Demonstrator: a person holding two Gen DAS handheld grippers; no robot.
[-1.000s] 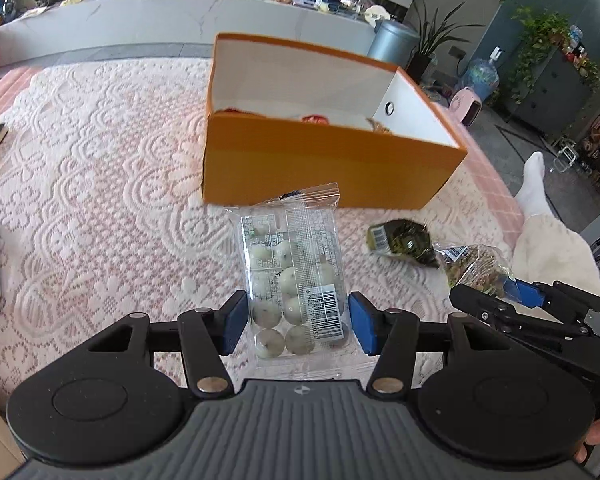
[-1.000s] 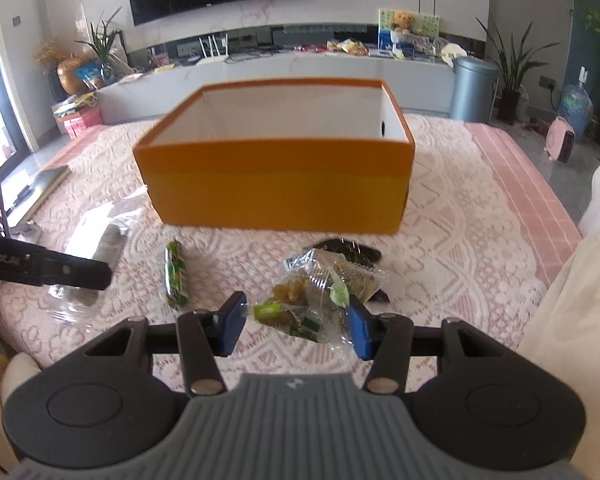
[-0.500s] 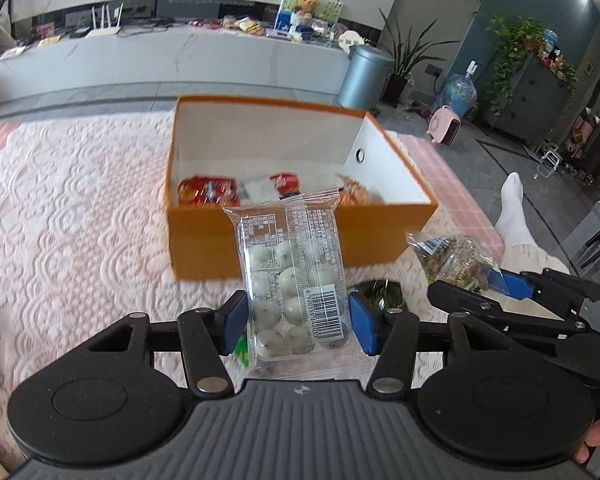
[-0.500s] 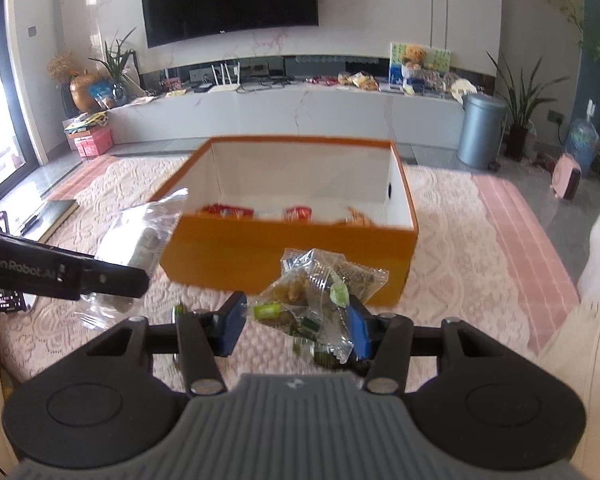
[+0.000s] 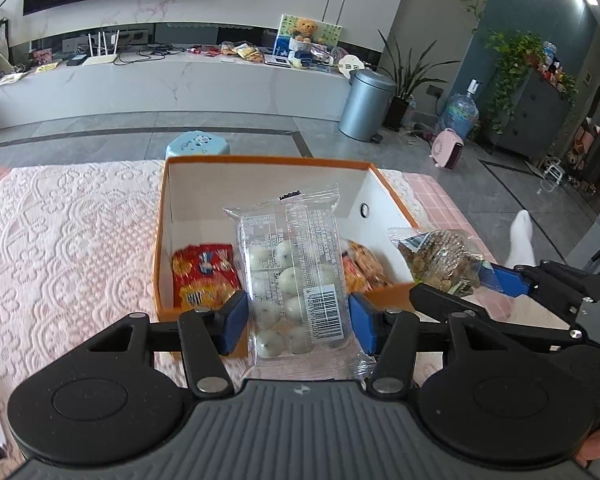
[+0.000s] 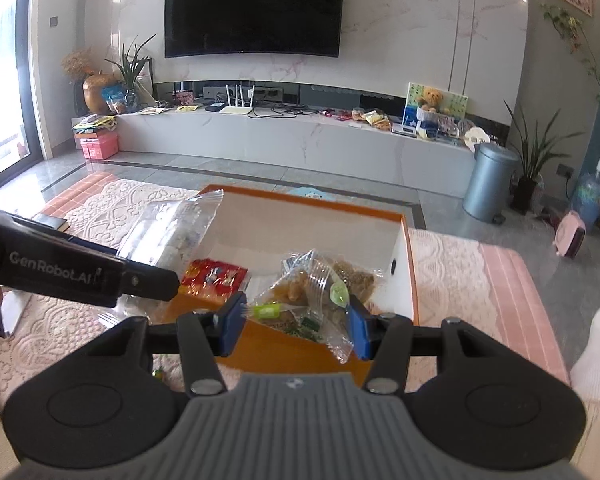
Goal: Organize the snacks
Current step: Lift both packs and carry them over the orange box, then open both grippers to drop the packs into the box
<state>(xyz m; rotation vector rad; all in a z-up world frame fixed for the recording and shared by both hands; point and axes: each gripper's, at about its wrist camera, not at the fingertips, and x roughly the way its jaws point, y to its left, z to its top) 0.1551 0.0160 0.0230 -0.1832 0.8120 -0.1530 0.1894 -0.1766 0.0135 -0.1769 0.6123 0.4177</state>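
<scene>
**Q.** Which step of the task is shown?

**A.** The carry to the orange box (image 5: 196,312). The left hand-held gripper (image 5: 298,322) is clamped on a clear pack of white balls (image 5: 296,280), held upright above the box's near wall. The right hand-held gripper (image 6: 296,322) is closed on a clear bag of brown snacks (image 6: 320,284), likewise over the near wall, toward the box's right end. By my judgement both packs are lifted but not yet deposited.

**Q.** What does the next move call for?

**A.** Probably carrying each pack further over the box opening, then spreading the fingers so it drops onto the white floor, clear of the red packet (image 5: 204,276) and the orange-patterned packet (image 5: 364,270) already inside.

**Q.** What does one view show that the other does not?

**A.** The left wrist view shows the barcode face of the ball pack and the orange-patterned packet in the box; the right wrist view hides that packet behind its own bag. The right wrist view shows the round hole (image 6: 393,266) in the box's right wall more plainly, and the left gripper from the side.
</scene>
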